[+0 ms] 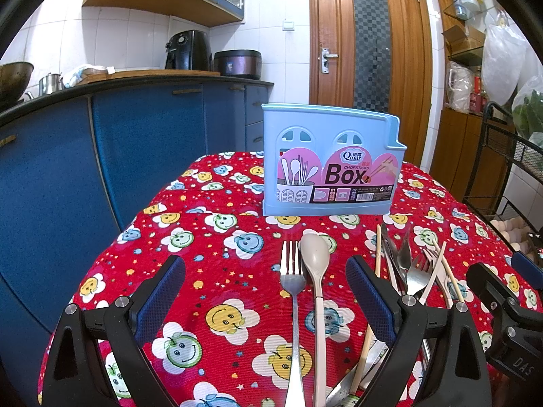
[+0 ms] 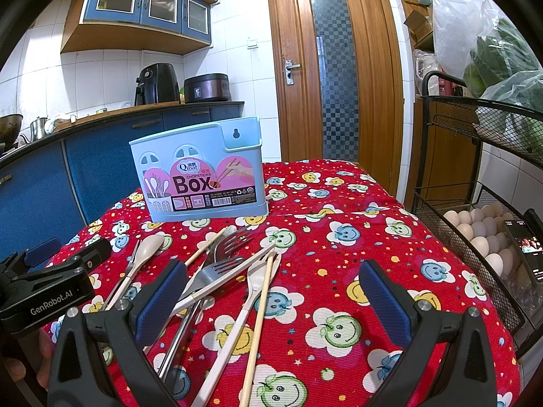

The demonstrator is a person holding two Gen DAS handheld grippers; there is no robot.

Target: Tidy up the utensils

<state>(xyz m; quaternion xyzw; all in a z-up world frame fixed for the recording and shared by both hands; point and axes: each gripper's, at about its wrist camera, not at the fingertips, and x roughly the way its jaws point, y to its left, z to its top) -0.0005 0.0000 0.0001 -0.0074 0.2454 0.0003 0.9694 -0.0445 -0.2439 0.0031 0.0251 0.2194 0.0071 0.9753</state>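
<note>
A light blue chopsticks box (image 1: 331, 161) stands upright at the far side of the red patterned tablecloth (image 1: 217, 210); it also shows in the right wrist view (image 2: 200, 173). My left gripper (image 1: 266, 281) is open, with a steel fork (image 1: 292, 285) and a beige spoon (image 1: 316, 271) lying side by side between its fingers. A jumbled pile of forks, beige utensils and chopsticks (image 1: 414, 268) lies to its right. My right gripper (image 2: 273, 285) is open above that pile (image 2: 230, 268); a wooden chopstick (image 2: 259, 318) and a beige fork (image 2: 253, 278) lie between its fingers.
A black wire rack (image 2: 475, 210) with a tray of eggs (image 2: 482, 234) and a phone (image 2: 524, 247) stands right of the table. Blue kitchen cabinets (image 1: 101, 156) stand to the left. A wooden door (image 1: 370, 51) is behind.
</note>
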